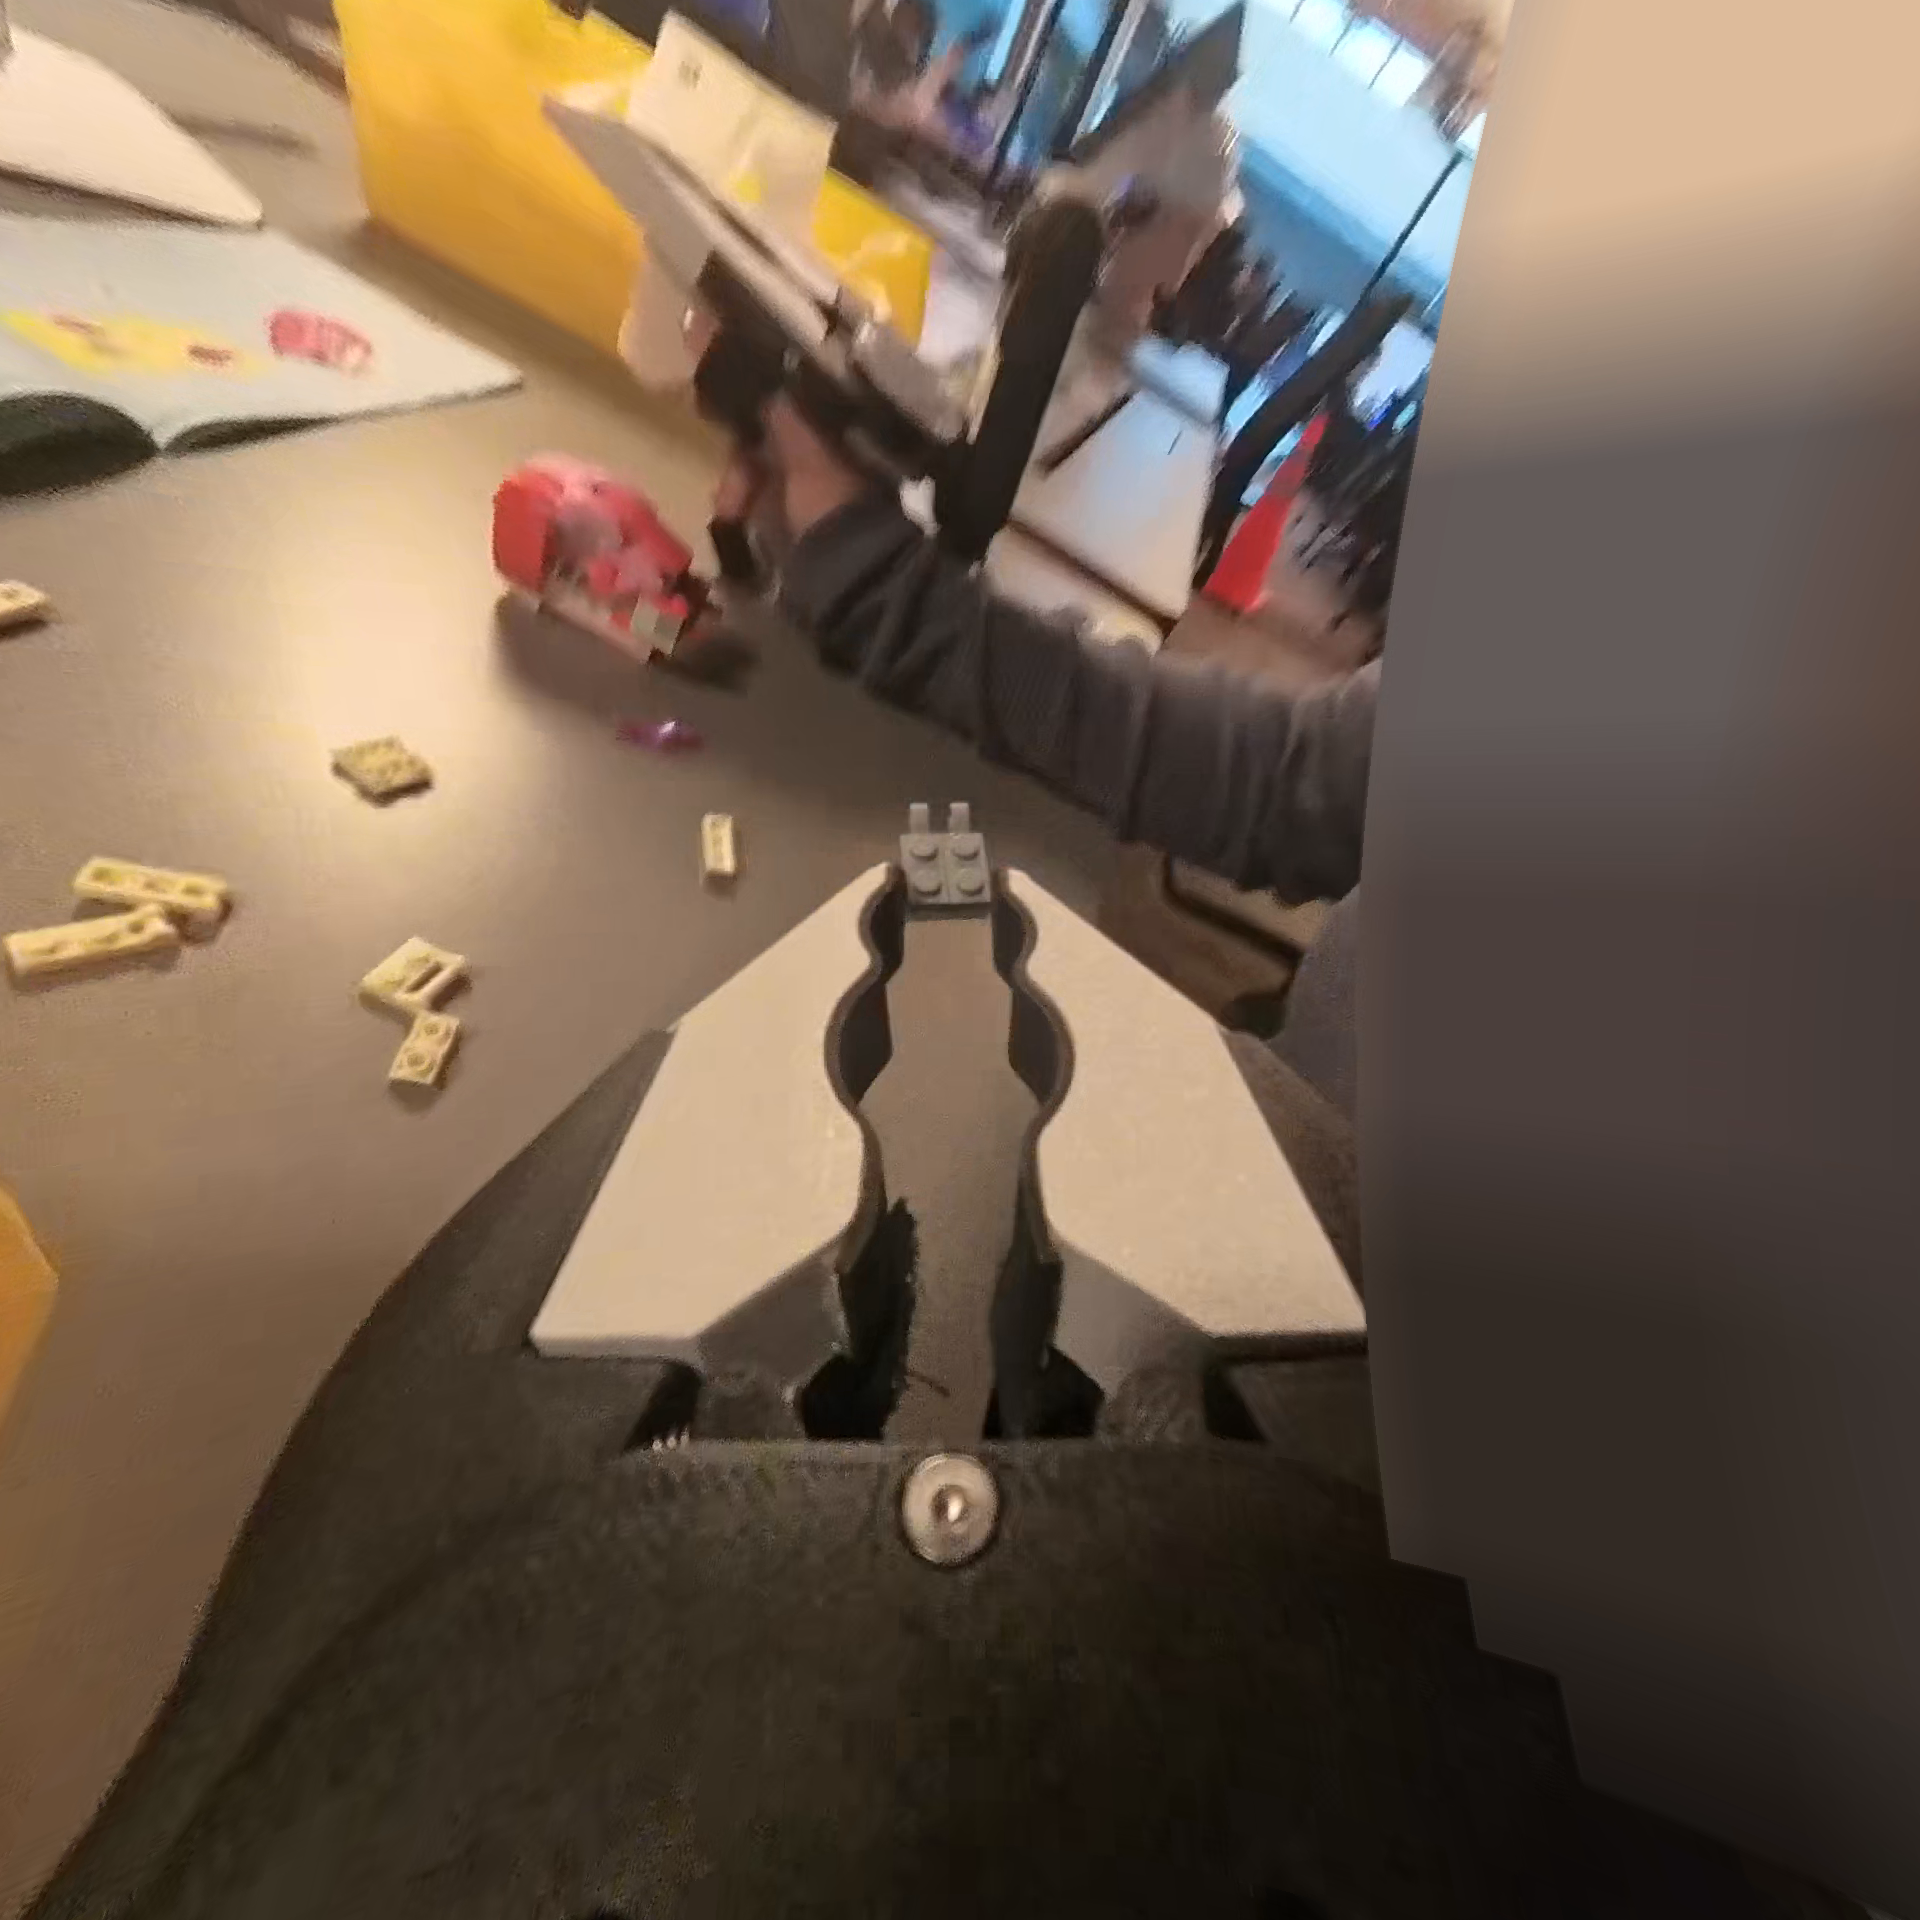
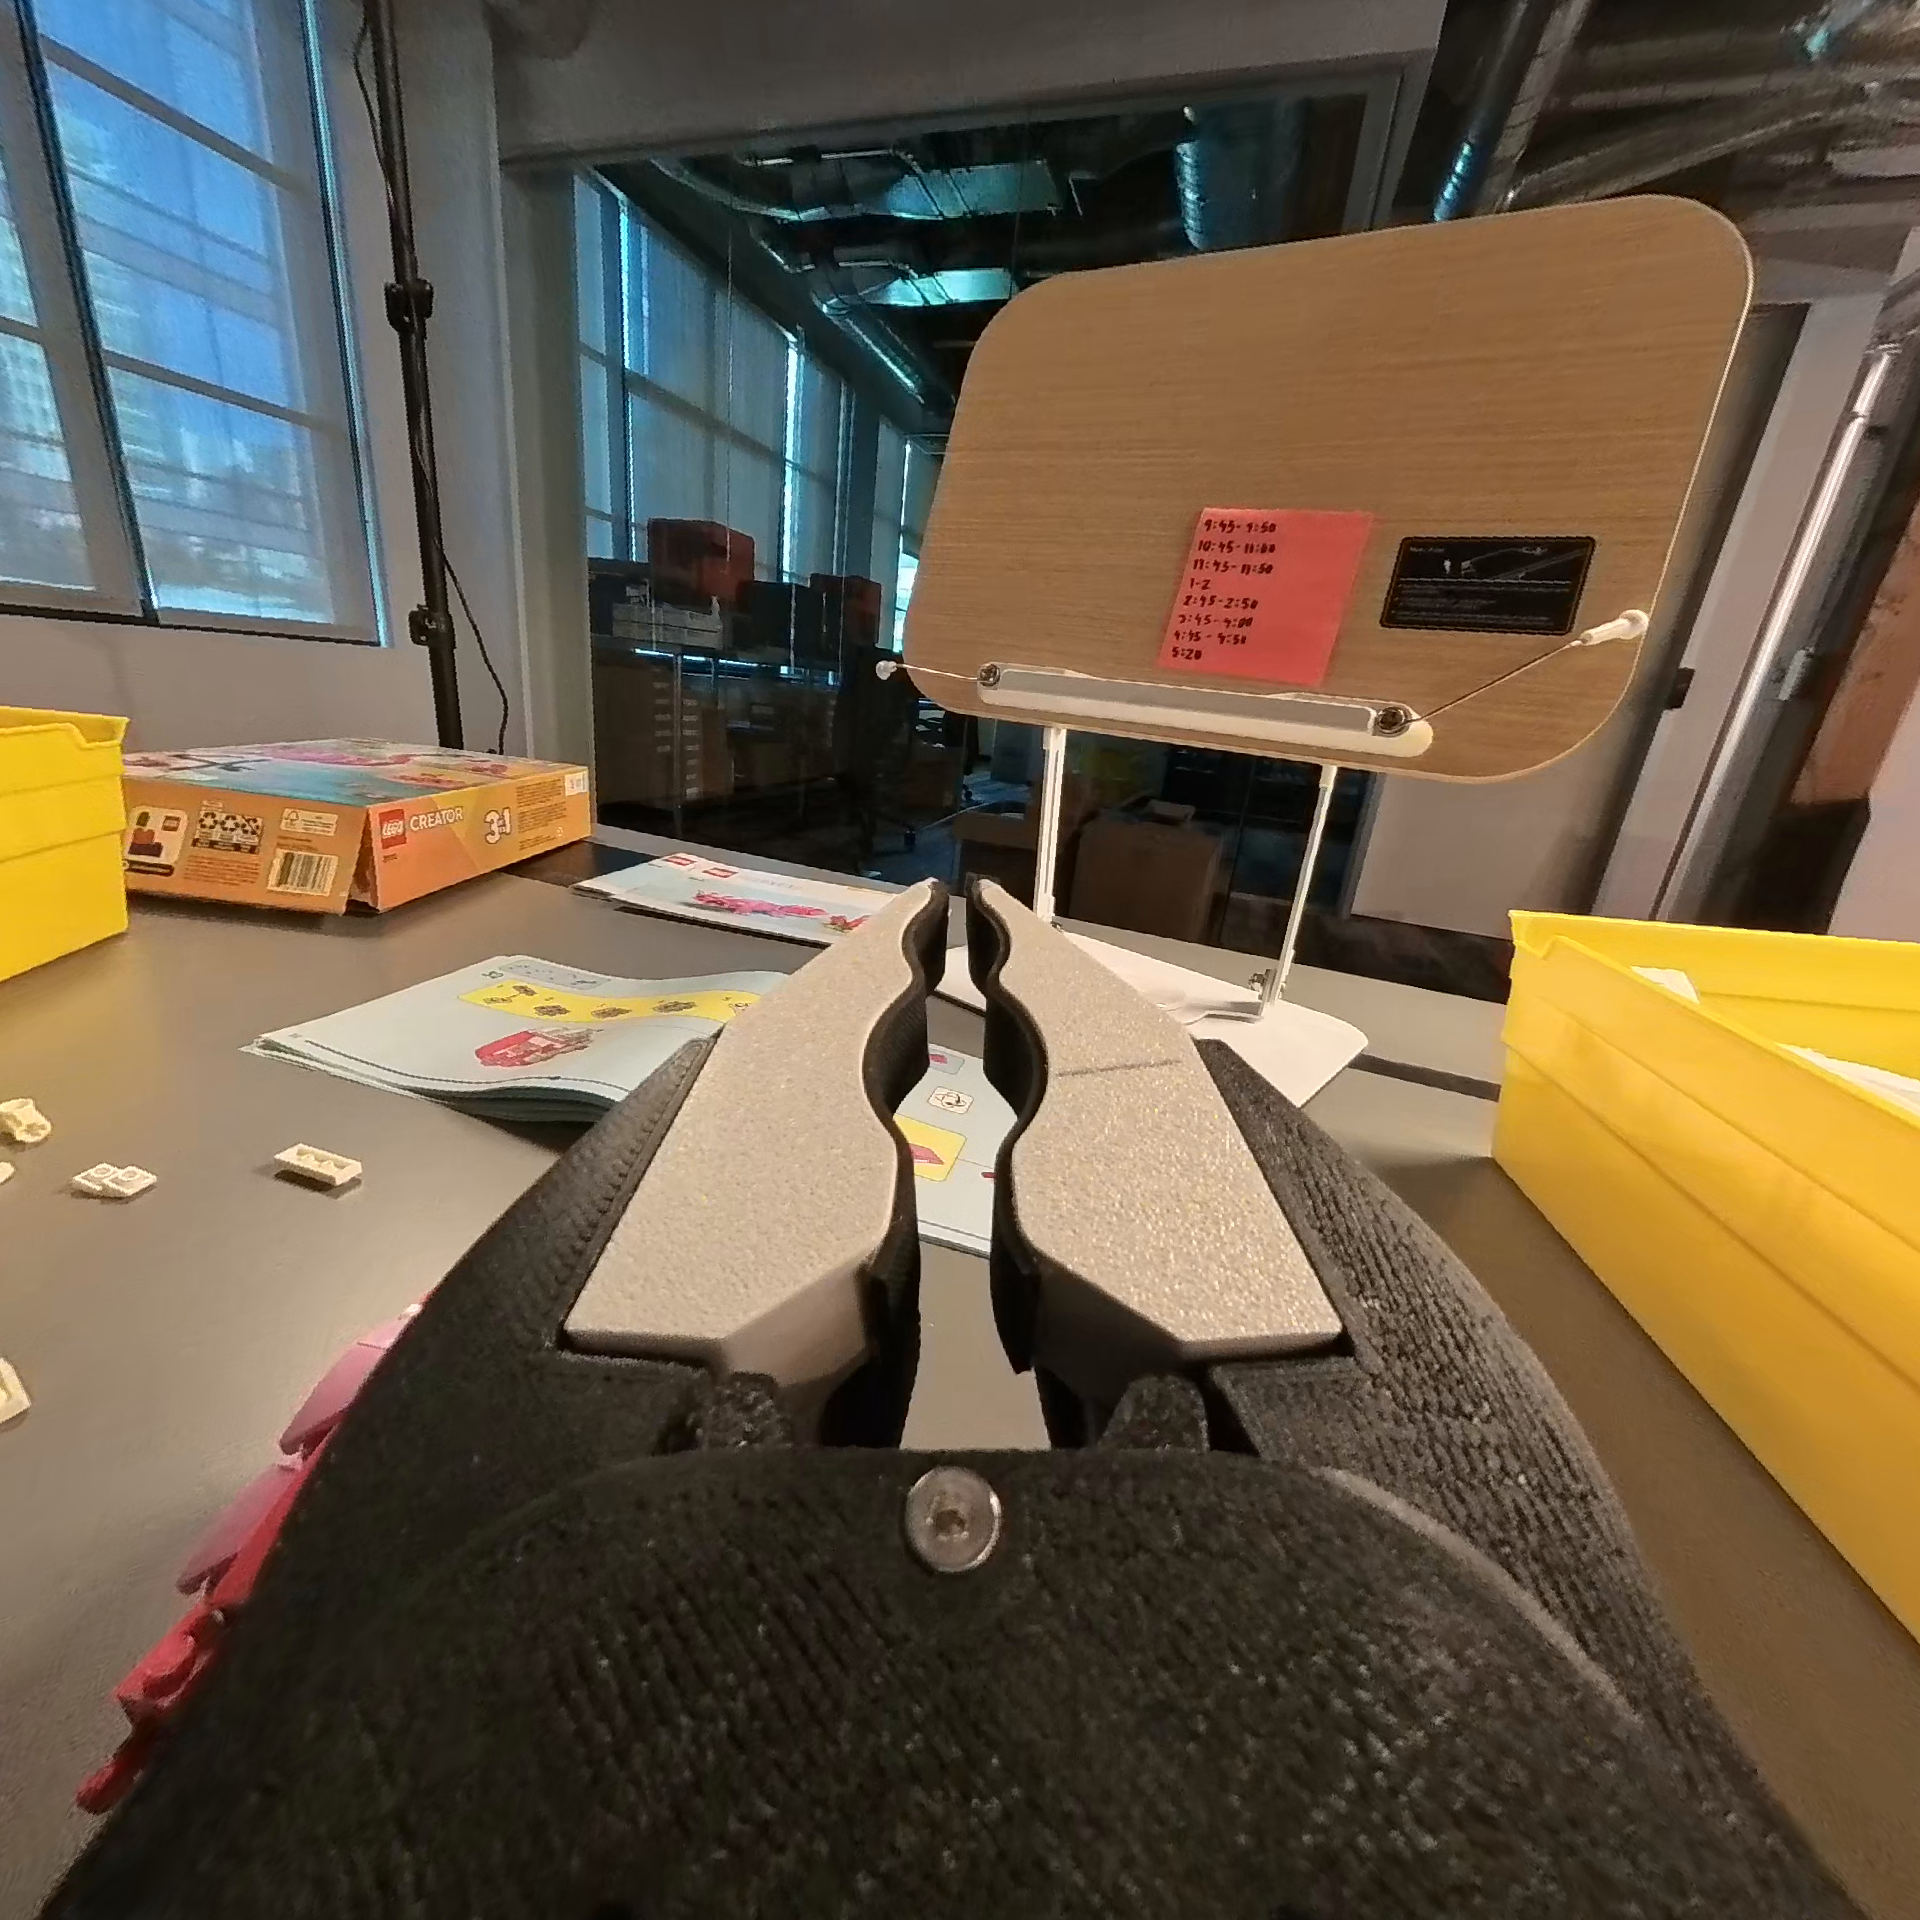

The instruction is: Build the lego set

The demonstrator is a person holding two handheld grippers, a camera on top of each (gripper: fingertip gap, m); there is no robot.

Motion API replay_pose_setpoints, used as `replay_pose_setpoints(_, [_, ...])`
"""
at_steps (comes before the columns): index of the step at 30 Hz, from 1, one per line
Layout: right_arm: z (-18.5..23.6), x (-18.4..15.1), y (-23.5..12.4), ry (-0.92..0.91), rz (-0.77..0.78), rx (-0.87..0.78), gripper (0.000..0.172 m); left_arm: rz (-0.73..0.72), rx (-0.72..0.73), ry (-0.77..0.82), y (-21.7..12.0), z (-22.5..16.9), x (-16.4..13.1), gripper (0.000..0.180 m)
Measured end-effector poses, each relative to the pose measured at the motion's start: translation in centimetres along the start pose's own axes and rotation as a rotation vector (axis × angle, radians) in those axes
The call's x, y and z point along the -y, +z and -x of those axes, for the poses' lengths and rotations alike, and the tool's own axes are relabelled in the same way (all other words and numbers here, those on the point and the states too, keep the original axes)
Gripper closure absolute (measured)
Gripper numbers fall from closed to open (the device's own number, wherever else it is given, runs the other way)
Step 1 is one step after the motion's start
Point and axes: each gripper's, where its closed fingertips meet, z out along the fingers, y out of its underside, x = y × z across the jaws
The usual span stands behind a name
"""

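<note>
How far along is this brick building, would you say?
Partly built, I'd guess. A red and pink brick model already stands assembled on the table. In hand: the left gripper pinches a small grey plate with two prongs. The right gripper is nearly shut with nothing between its tips. Still loose: several cream plates, so work likely remains. An instruction booklet lies open.

Left wrist view motion-blurred, warm dim light, right wrist view sharp, daylight from windows [image 2: 187, 343], wide-angle edge bending
</note>
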Motion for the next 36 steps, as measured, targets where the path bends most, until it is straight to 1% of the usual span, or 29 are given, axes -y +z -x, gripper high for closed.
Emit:
replay_pose_setpoints(4, [0.2, 0.0, 0.0, -0.008, 0.003, 0.005, 0.17, 0.189, 0.135, 0.049, 1.4, 2.0, -3.1, 0.165])
replay_pose_setpoints(6, [0.4, 0.0, 0.1, -0.024, 0.006, 0.012, 0.17, 0.264, 0.17, 0.074, 1.8, 2.6, -4.3, 0.165])
replay_pose_setpoints(8, [0.7, -0.1, 0.1, -0.04, 0.008, 0.017, 0.17, 0.307, 0.168, 0.09, 2.2, 2.7, -5.1, 0.165])
replay_pose_setpoints(13, [0.8, -0.1, 0.1, -0.044, 0.009, 0.022, 0.17, 0.402, 0.251, 0.135, 2.1, 4.3, -6.7, 0.164])
replay_pose_setpoints(31, [1.0, -0.1, 0.2, -0.044, 0.01, 0.032, 0.17, 0.399, 0.269, 0.126, 2.1, 4.8, -6.8, 0.164])
replay_pose_setpoints(36, [1.0, -0.1, 0.2, -0.045, 0.01, 0.035, 0.17, 0.397, 0.27, 0.122, 2.0, 4.8, -6.8, 0.158])
